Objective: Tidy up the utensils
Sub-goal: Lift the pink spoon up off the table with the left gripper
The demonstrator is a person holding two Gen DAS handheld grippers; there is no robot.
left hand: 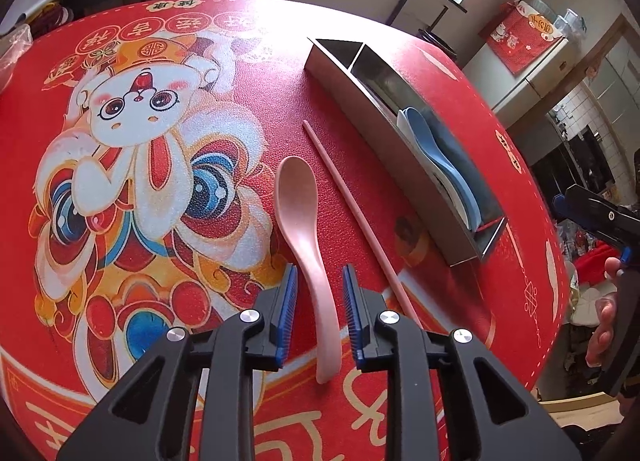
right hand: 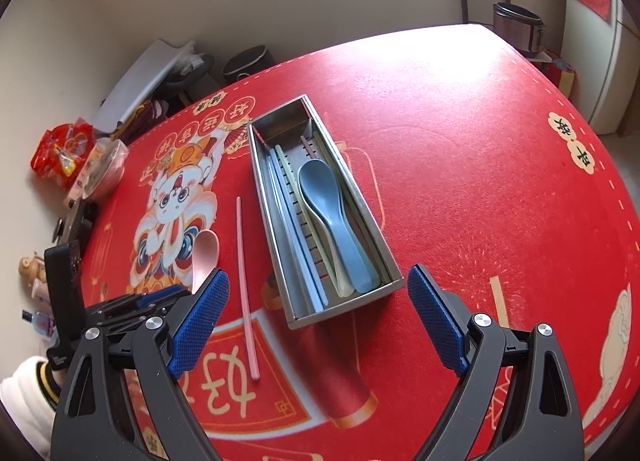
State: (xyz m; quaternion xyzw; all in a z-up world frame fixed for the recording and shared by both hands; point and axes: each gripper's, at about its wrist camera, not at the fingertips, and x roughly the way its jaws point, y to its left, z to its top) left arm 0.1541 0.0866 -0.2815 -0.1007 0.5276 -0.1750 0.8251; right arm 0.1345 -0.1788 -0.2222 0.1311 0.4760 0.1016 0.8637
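- The metal utensil tray [right hand: 280, 217] is the landmark: a long steel box lying on the red tablecloth [right hand: 480, 181], split lengthwise by a slotted divider, with a small cross-partitioned section at its far end.
- Inside the tray, on the side away from the cartoon rabbit print [right hand: 176, 197], a blue spoon [right hand: 328, 205] lies bowl toward the far end; it rests on top of a pale spoon [right hand: 342, 281], whose handle tip shows just beside the blue handle.
- On the tray's other side, nearer the rabbit, several chopsticks lie lengthwise: a light blue pair [right hand: 298, 257] and a pale green one [right hand: 290, 177]. A dark red chopstick end [right hand: 308, 145] shows near the far partition.
- Outside the tray, just beside its rabbit-side wall and roughly parallel to it, a pink chopstick [right hand: 245, 281] lies on the cloth.
- Farther from the tray, beyond that chopstick, a pink spoon [left hand: 306, 245] lies on the cloth, bowl up, partly over the rabbit print.
- The left gripper [left hand: 320, 301] is spread apart; its blue pads [left hand: 289, 301] stand either side of the pink spoon's handle, with gaps visible on both sides.
- The right gripper [right hand: 316, 325] hangs wide apart above the tray's near end, grasping nothing.
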